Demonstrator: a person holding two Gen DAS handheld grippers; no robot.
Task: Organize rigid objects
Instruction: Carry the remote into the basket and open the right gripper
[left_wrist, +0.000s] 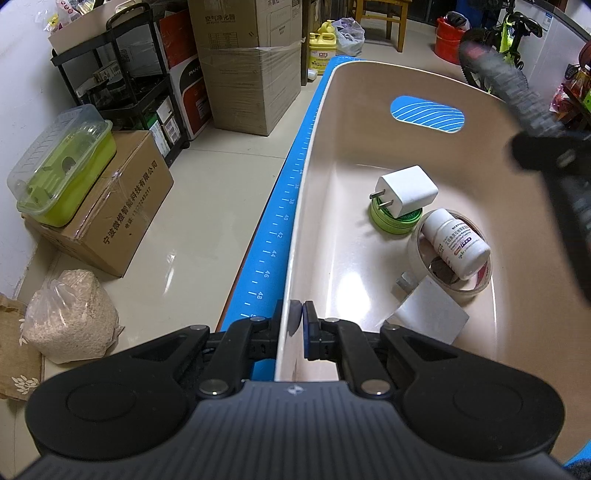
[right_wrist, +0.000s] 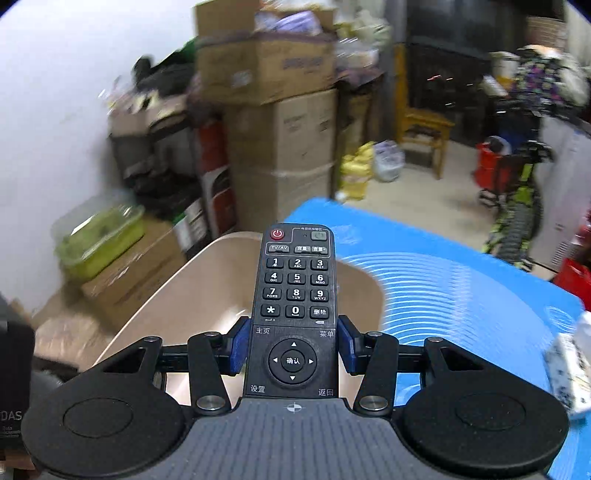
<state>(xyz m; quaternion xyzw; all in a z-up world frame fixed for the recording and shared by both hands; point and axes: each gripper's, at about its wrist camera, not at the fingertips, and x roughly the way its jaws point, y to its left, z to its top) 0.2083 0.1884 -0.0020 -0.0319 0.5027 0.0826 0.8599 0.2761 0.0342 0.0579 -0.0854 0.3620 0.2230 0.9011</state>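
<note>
A beige plastic bin (left_wrist: 321, 147) stands on a blue mat (left_wrist: 273, 236). Inside it lie a white plug charger (left_wrist: 406, 190) on a green round tin (left_wrist: 391, 221), a white pill bottle (left_wrist: 458, 242) resting in a tape roll (left_wrist: 476, 288), and a grey card (left_wrist: 428, 314). My left gripper (left_wrist: 302, 314) is shut on the bin's near-left wall. My right gripper (right_wrist: 293, 332) is shut on a black remote control (right_wrist: 295, 288), held above the bin (right_wrist: 184, 295). In the left wrist view the remote (left_wrist: 495, 74) shows blurred over the bin's far right.
Stacked cardboard boxes (left_wrist: 255, 74) and a black shelf (left_wrist: 122, 74) line the wall on the left. A green lidded container (left_wrist: 62, 166) sits on a carton, with a bag of grain (left_wrist: 70, 317) on the floor. A bicycle (right_wrist: 517, 218) stands at the right. A white patterned item (right_wrist: 569, 369) lies on the mat.
</note>
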